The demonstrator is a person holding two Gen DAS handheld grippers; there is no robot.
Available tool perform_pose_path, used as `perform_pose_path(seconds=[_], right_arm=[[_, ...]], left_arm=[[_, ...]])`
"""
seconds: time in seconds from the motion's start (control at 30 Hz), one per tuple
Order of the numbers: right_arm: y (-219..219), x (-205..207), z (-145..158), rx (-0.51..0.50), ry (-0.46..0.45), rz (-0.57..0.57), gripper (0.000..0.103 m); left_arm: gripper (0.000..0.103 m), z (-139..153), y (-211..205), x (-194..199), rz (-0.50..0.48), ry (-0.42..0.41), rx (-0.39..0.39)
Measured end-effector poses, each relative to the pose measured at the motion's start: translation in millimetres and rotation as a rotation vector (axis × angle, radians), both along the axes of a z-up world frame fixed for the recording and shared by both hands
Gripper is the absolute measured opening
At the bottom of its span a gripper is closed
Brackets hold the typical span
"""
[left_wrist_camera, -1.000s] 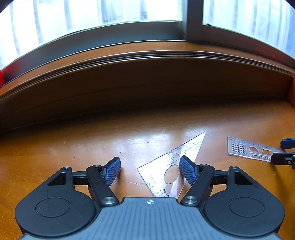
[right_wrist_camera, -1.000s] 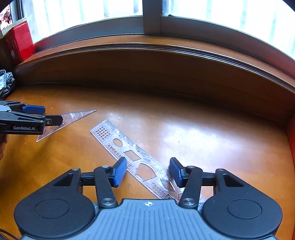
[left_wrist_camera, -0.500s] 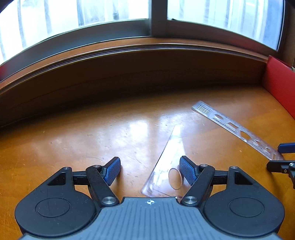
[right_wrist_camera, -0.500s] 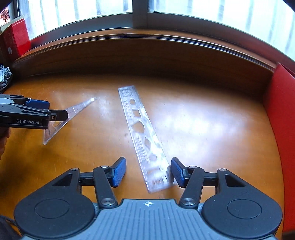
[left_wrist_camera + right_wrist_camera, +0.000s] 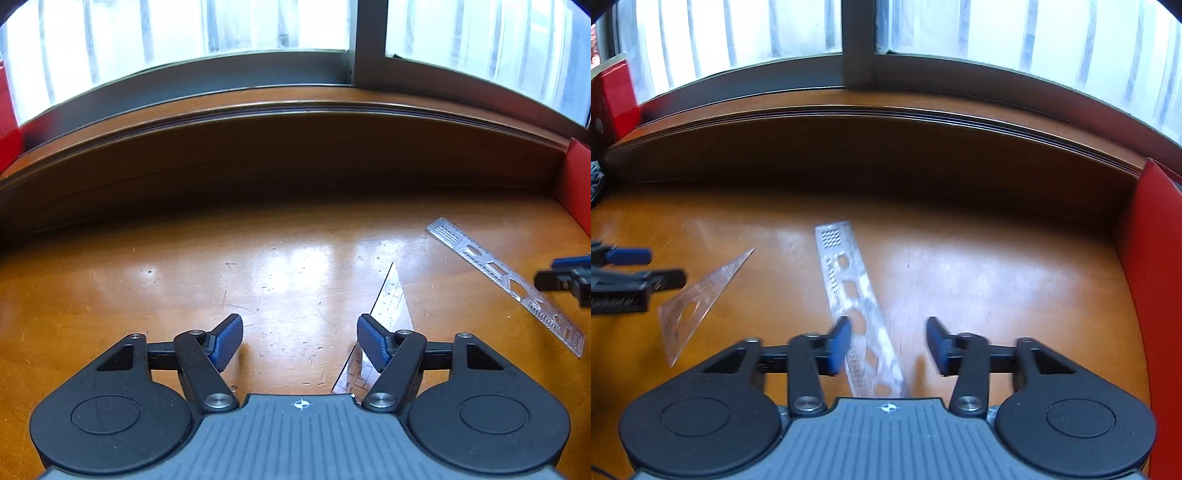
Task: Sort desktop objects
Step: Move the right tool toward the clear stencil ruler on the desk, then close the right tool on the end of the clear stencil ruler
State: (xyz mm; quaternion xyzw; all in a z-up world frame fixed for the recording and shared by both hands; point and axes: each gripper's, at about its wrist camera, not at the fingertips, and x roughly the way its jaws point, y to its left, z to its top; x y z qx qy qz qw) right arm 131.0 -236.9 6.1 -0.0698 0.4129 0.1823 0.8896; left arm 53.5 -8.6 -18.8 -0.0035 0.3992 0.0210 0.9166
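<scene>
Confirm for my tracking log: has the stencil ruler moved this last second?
Yes. The stencil ruler turned: it lay slantwise to the wooden ledge, and now its far end points nearly straight at it.

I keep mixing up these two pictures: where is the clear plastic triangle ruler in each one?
Left wrist view: the clear plastic triangle ruler lies right of centre, partly behind the gripper's right finger.
Right wrist view: it lies at the left.
Shared landmark: the long clear stencil ruler.
</scene>
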Motion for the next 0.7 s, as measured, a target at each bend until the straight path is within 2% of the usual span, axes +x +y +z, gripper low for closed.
perform_pose_path(seconds=[0.13,0.37,0.7], right_arm=[[-2,20,-10,0.011,0.014,0.025,0.032],[7,30,-18,-0.003,0.011,0.066,0.033],[-13,-10,-18,0.0,0.01,0.034,0.033]], left_arm=[[0.059,-3,-4,4,-0.027,0.01,-0.009],[0.058,-3,-17,10,-0.099,0.022,0.014],[0.057,-6,-40,1,-0.2,0.03,0.002]])
